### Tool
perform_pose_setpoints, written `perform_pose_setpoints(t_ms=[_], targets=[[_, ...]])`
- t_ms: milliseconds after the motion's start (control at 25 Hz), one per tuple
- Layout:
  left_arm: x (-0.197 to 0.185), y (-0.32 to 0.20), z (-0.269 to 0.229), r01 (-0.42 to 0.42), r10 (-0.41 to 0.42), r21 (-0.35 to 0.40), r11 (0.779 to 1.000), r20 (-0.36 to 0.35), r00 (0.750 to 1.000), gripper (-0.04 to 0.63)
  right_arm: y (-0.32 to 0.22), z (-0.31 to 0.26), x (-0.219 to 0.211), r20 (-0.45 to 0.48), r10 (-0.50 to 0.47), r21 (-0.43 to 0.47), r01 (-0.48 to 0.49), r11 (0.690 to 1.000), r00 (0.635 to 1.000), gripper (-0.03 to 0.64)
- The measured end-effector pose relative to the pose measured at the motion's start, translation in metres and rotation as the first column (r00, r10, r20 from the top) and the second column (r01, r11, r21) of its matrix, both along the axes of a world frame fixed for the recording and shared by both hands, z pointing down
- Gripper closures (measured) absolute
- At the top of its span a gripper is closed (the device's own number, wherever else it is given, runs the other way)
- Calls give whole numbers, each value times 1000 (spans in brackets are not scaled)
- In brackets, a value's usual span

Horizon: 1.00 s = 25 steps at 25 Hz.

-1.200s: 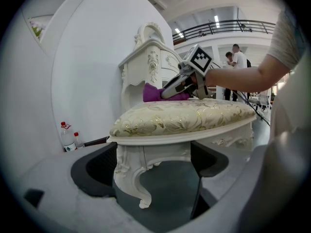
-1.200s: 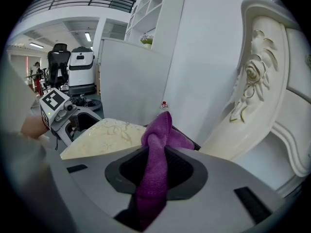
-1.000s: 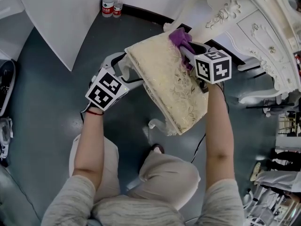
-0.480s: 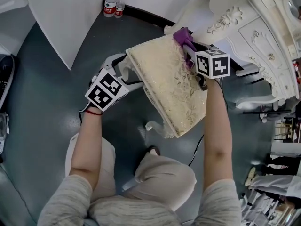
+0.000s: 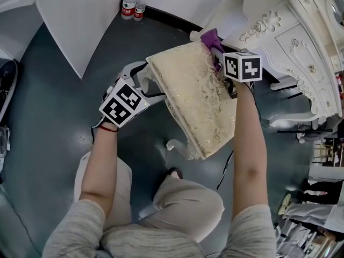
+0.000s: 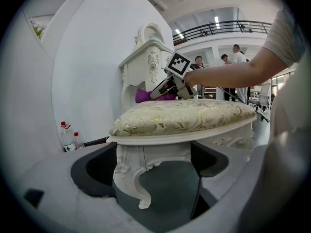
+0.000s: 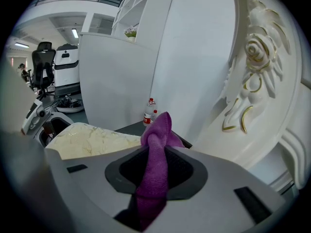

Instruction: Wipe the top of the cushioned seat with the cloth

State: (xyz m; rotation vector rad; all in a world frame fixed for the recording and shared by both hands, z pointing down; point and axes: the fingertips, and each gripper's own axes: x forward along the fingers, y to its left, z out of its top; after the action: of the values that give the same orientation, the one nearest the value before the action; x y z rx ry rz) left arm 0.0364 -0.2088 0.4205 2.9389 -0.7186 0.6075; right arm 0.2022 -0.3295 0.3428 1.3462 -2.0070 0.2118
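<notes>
The stool's cream and gold cushion [image 5: 196,98] fills the middle of the head view and also shows in the left gripper view [image 6: 180,115] and the right gripper view [image 7: 92,140]. My right gripper [image 5: 217,52] is shut on a purple cloth [image 5: 211,39], which bunches up between its jaws [image 7: 158,144]. The cloth [image 6: 146,95] sits at the cushion's far corner. My left gripper [image 5: 142,80] is at the stool's near left corner. Its jaws close on the white carved frame [image 6: 153,154] just under the cushion, above a curved leg.
An ornate white dressing table [image 5: 279,31] stands close behind the stool, right beside the cloth [image 7: 257,81]. Two water bottles [image 5: 131,4] stand on the grey floor by a white panel [image 5: 75,20]. The person's knees [image 5: 188,203] are below the stool. People stand far off [image 6: 233,57].
My right gripper has slid the purple cloth along the cushion toward its far corner. My left gripper has stayed on the stool's frame.
</notes>
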Motion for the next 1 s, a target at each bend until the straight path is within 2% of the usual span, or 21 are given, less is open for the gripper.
perform_pose_setpoints(t_ms=[320,1000], targets=[[0,0,0,6,-6,2,1000,5,1000,124,-4,1,-9,-111,-2,7,2,1000,994,525],[1,1,0,5,-5,-4,1000,5,1000,124,10,0,-46,-122,-77,10,79,997,990,525]])
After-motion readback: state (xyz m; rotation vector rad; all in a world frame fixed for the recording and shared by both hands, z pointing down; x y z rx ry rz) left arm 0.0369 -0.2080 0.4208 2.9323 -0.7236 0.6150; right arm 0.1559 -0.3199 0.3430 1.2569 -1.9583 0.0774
